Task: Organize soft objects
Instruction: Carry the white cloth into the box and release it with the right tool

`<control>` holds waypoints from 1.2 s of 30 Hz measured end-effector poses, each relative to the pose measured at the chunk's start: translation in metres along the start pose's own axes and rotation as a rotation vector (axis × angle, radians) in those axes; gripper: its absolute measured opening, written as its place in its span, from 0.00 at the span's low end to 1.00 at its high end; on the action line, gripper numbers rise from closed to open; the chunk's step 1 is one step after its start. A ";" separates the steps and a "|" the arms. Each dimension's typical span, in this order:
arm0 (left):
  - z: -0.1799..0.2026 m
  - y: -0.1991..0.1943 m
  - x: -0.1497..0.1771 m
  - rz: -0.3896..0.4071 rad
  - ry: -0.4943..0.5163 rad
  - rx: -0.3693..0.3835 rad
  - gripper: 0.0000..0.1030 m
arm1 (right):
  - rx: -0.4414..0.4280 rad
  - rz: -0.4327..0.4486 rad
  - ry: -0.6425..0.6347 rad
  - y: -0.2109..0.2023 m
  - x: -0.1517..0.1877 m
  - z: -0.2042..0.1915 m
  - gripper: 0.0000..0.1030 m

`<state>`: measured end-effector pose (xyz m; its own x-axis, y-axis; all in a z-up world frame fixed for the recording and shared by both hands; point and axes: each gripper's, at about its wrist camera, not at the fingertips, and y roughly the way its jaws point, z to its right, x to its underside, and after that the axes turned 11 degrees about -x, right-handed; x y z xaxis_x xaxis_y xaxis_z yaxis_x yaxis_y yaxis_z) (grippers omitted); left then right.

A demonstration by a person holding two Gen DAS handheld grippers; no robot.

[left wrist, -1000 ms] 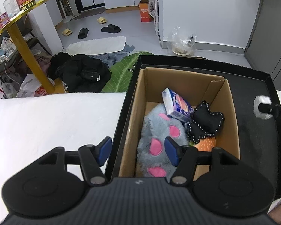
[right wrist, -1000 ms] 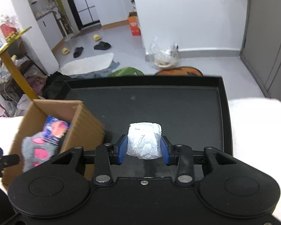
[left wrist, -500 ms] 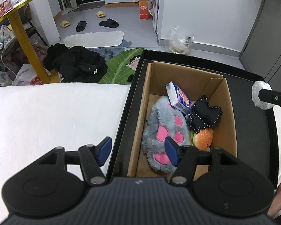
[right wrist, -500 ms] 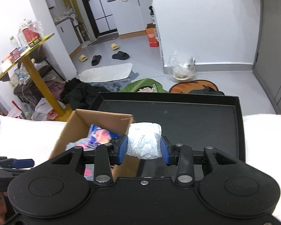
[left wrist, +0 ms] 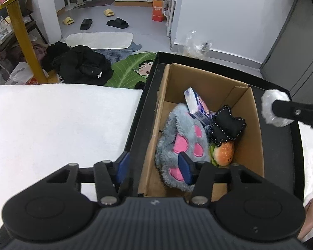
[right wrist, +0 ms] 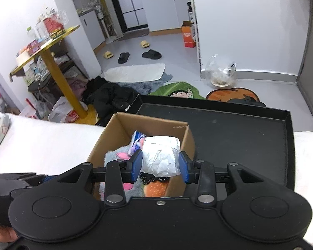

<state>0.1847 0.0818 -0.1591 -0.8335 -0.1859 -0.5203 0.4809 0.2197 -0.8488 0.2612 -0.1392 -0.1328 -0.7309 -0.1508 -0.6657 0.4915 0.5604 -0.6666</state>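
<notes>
A cardboard box [left wrist: 210,79] stands in the left part of a black tray [left wrist: 281,156]. It holds a grey plush paw with pink pads [left wrist: 177,133], a black stitched cushion [left wrist: 227,125], a burger plush [left wrist: 223,152] and a tissue pack [left wrist: 195,104]. My left gripper [left wrist: 154,169] straddles the tray rim and the box's left wall. Its jaws are closing, and the pads are not clearly pressing. My right gripper [right wrist: 159,164] is shut on a crumpled white bundle [right wrist: 160,158] above the box [right wrist: 123,125]. The left wrist view shows that bundle [left wrist: 269,108] by the box's right wall.
The tray [right wrist: 229,129] lies on a white padded surface [left wrist: 52,125] whose far edge drops to the floor. Dark clothes [left wrist: 79,66], mats, slippers and a yellow table leg [left wrist: 25,41] are on the floor. Part of a hand [left wrist: 308,208] shows at lower right.
The right gripper has carried the white bundle up and to the left, from over the bare tray to over the box. The left gripper's jaws have narrowed and it has shifted slightly.
</notes>
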 end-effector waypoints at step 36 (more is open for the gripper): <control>-0.014 0.013 -0.002 -0.092 -0.040 0.053 0.12 | 0.016 -0.122 0.009 0.010 0.023 -0.015 0.47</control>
<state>0.1890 0.0988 -0.1680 -0.8636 -0.2413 -0.4426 0.4176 0.1494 -0.8963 0.2429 -0.1249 -0.1500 -0.7900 -0.2093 -0.5763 0.4063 0.5252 -0.7477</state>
